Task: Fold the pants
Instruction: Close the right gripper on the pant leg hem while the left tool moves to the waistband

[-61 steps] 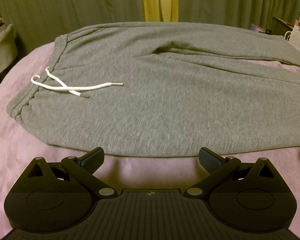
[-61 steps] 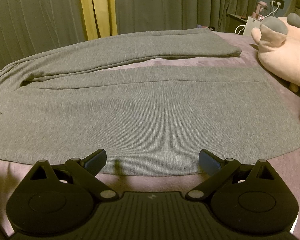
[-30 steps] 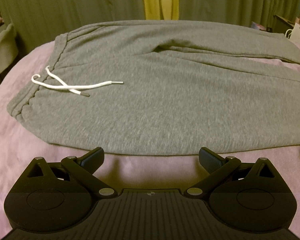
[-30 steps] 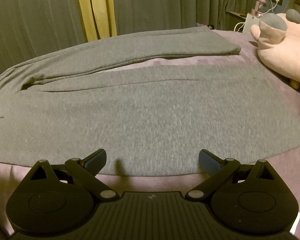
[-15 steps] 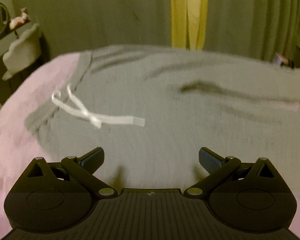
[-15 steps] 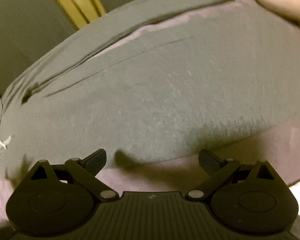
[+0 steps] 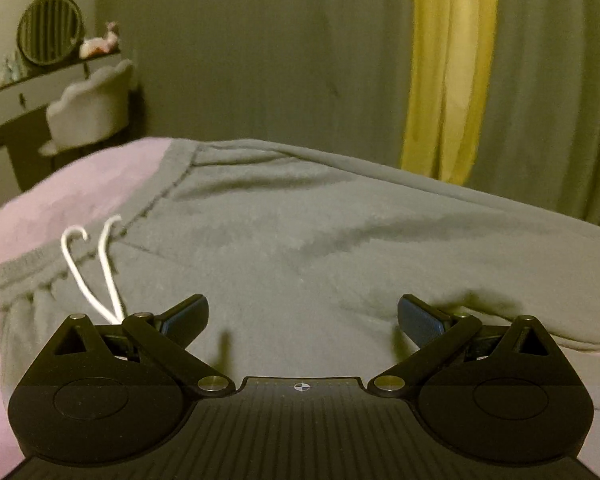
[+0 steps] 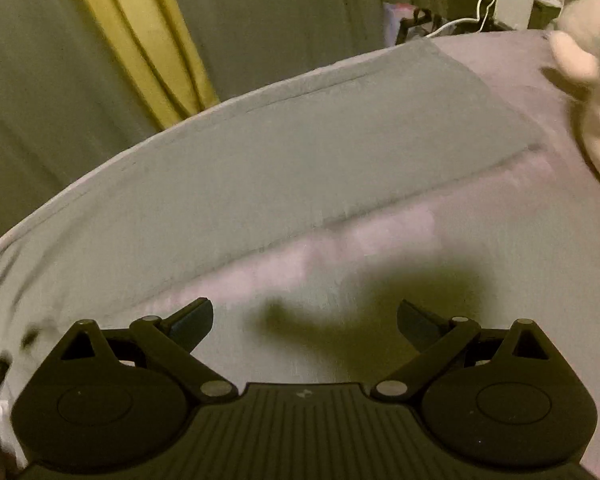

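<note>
Hovering with fingers spread and empty, the left gripper [image 7: 302, 316] sits over the waist of the pants [image 7: 300, 248], the right gripper [image 8: 304, 322] likewise over the legs stretching rightward across the bed [image 7: 60, 192].

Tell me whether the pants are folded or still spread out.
Spread out. The pants lie flat on the bed; in the right wrist view the two legs lie apart, sheet showing between. Both grippers' jaws are open, holding nothing.

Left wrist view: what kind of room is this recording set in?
Most likely a bedroom. The pants lie on a bed with a pink cover, curtains hang behind it, and a vanity shelf with a round mirror and a chair stands at the left.
</note>
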`<state>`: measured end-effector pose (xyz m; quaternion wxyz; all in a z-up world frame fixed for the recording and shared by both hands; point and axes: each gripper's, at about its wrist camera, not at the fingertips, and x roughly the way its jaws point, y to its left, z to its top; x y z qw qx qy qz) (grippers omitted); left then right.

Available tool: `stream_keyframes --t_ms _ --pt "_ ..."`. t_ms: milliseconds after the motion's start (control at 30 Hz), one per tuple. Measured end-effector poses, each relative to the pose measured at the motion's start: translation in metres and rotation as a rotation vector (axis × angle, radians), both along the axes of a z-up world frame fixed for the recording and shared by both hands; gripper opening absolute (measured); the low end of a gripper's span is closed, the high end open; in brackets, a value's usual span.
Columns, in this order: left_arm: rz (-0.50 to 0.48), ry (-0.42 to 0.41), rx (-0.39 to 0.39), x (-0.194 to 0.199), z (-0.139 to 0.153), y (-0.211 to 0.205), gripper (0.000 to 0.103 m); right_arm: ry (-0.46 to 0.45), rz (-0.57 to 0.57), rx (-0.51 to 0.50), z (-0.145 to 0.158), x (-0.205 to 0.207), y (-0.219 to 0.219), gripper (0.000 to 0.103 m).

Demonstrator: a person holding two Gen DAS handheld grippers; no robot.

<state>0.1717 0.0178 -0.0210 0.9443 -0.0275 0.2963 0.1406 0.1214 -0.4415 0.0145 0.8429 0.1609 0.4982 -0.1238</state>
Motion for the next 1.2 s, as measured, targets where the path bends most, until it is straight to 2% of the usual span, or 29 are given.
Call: stream_keyframes --t_ms 67,100,200,267,333,400,467,533,633,667,767,800,833,900,1067,1200 --pt "0.041 -0.043 0.028 0.002 -0.006 0.008 0.103 -0.045 -0.071 -0.047 0.006 0.052 -0.01 0.099" --pt "0.052 -0.051 0.03 0.002 -0.01 0.011 0.103 -0.049 -0.093 -0.034 0.007 0.076 -0.017 0.099" --pt "0.074 -0.051 -0.028 0.01 -0.017 0.025 0.103 0.001 -0.187 0.079 -0.009 0.156 -0.041 0.099" --pt "0.099 -0.061 -0.064 0.012 -0.023 0.033 0.103 0.013 -0.293 0.124 -0.025 0.201 -0.051 0.099" --pt "0.12 -0.037 -0.098 0.018 -0.031 0.041 0.103 0.033 -0.356 0.134 -0.043 0.232 -0.055 0.099" --pt "0.119 -0.021 -0.137 0.022 -0.038 0.047 0.103 0.053 -0.393 0.102 -0.054 0.253 -0.058 0.098" --pt "0.126 -0.033 -0.164 0.023 -0.041 0.052 0.103 0.067 -0.427 0.073 -0.065 0.261 -0.065 0.093" --pt "0.129 -0.04 -0.172 0.023 -0.042 0.053 0.103 0.081 -0.443 0.046 -0.074 0.269 -0.069 0.076" --pt "0.129 -0.041 -0.16 0.023 -0.044 0.049 0.103 0.099 -0.473 -0.004 -0.074 0.275 -0.075 0.058" --pt "0.129 -0.041 -0.157 0.022 -0.043 0.048 0.103 0.092 -0.486 -0.008 -0.074 0.276 -0.077 0.056" --pt "0.129 -0.041 -0.167 0.022 -0.043 0.05 0.103 0.092 -0.467 -0.065 -0.077 0.274 -0.074 0.041" --pt "0.129 -0.041 -0.174 0.022 -0.043 0.05 0.103 0.087 -0.441 -0.099 -0.076 0.272 -0.07 0.03" --pt "0.128 -0.041 -0.179 0.021 -0.043 0.051 0.103 0.075 -0.422 -0.117 -0.075 0.272 -0.069 0.014" --pt "0.128 -0.04 -0.187 0.022 -0.044 0.052 0.103 0.038 -0.399 -0.096 -0.068 0.262 -0.069 0.005" --pt "0.126 -0.043 -0.208 0.02 -0.044 0.054 0.103 -0.167 -0.345 -0.006 -0.024 0.187 -0.073 0.003" --pt "0.114 -0.043 -0.222 0.019 -0.043 0.056 0.103 -0.266 -0.339 -0.005 -0.004 0.078 -0.064 0.003"
